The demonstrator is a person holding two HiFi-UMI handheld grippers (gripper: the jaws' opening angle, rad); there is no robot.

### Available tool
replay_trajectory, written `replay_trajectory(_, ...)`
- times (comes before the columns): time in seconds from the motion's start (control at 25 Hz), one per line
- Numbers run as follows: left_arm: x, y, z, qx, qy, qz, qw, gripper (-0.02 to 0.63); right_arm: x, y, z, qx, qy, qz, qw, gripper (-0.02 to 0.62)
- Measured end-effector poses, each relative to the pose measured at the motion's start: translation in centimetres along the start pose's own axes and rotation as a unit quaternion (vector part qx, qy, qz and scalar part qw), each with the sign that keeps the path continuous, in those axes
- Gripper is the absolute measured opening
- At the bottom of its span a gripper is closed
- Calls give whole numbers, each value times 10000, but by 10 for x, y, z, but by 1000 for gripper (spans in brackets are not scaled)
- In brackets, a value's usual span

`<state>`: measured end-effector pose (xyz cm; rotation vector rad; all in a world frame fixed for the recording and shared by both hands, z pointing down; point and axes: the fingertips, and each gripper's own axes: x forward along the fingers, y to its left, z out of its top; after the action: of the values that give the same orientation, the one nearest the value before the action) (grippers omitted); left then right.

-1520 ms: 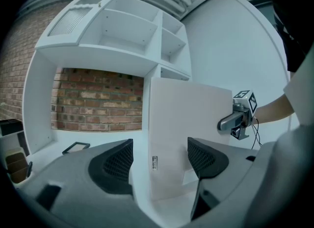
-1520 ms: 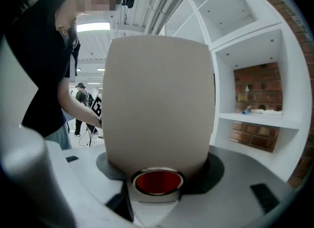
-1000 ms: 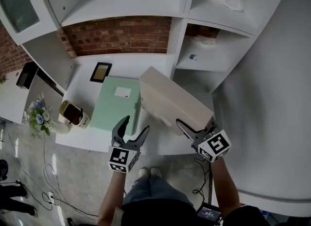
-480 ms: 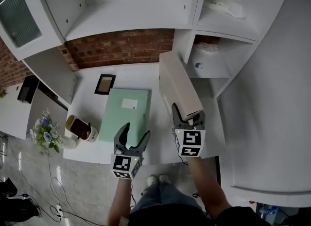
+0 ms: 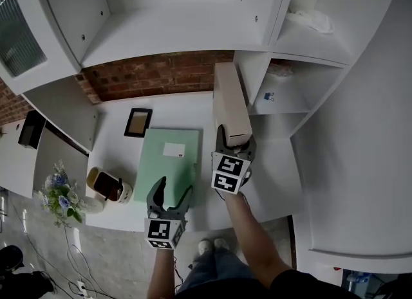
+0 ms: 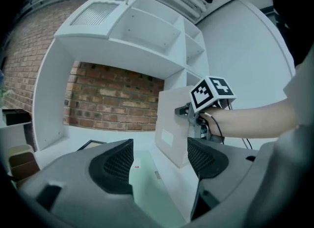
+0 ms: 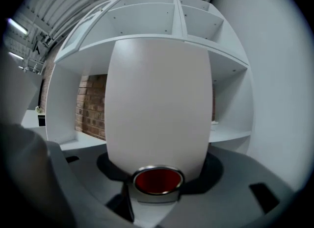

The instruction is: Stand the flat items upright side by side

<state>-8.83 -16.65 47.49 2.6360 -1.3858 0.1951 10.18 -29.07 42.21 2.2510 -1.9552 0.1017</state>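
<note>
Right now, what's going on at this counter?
A person works with a gripper in each hand. The right gripper is shut on the end of a beige file box, holding it upright on edge toward the back right of the white counter. The left gripper is open and empty, at the near end of a green file box lying flat.

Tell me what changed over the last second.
The right gripper swung the beige binder it grips from a slant across the desk's right side round to point at the brick wall, on edge beside the green binder. Nothing was taken hold of or let go. The green binder stayed flat, the picture frame stayed put, and the left gripper stayed open and empty.
</note>
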Motion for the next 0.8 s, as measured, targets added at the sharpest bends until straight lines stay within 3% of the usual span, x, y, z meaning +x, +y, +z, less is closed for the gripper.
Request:
replay_trajectory(0.4,7,11,-18,-163,159,40,9997,334,62,2,-4,46,63,-336,9994,253)
replay_trajectory(0.8,5,21,-24,-187,268,154,9993,334,90,2,-14,99,143,-353,9992,255)
